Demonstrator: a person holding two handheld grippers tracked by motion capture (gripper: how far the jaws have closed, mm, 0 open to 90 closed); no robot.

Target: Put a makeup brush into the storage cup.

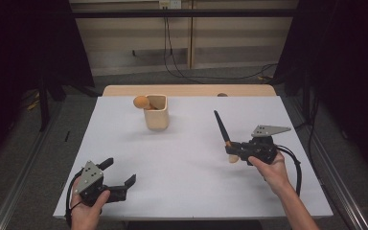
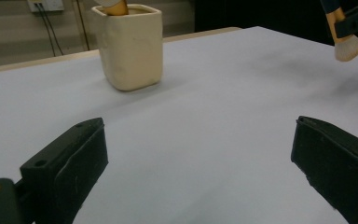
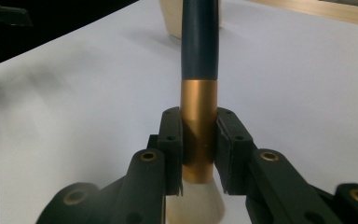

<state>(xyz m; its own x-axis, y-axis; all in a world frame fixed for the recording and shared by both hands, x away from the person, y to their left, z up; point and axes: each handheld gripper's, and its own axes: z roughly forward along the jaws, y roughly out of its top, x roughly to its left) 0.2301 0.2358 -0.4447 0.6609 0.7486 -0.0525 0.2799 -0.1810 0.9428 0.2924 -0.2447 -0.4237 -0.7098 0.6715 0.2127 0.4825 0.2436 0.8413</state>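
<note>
A makeup brush [image 1: 223,134] with a black handle, gold ferrule [image 3: 198,126] and pale bristles [image 2: 348,48] is held above the white table at the right. My right gripper [image 1: 233,151] is shut on the ferrule, and the handle points up and away toward the back. A cream cup [image 1: 155,112] stands at the back centre with a round orange-tipped brush [image 1: 141,102] leaning out of its left side. The cup [image 2: 130,46] also shows ahead of my left gripper [image 1: 120,173], which rests open near the front left with nothing between its jaws.
The white tabletop [image 1: 187,158] spans the scene, with a wooden strip [image 1: 189,90] along its far edge. Cables run over the floor behind it. Dark stands flank both sides of the table.
</note>
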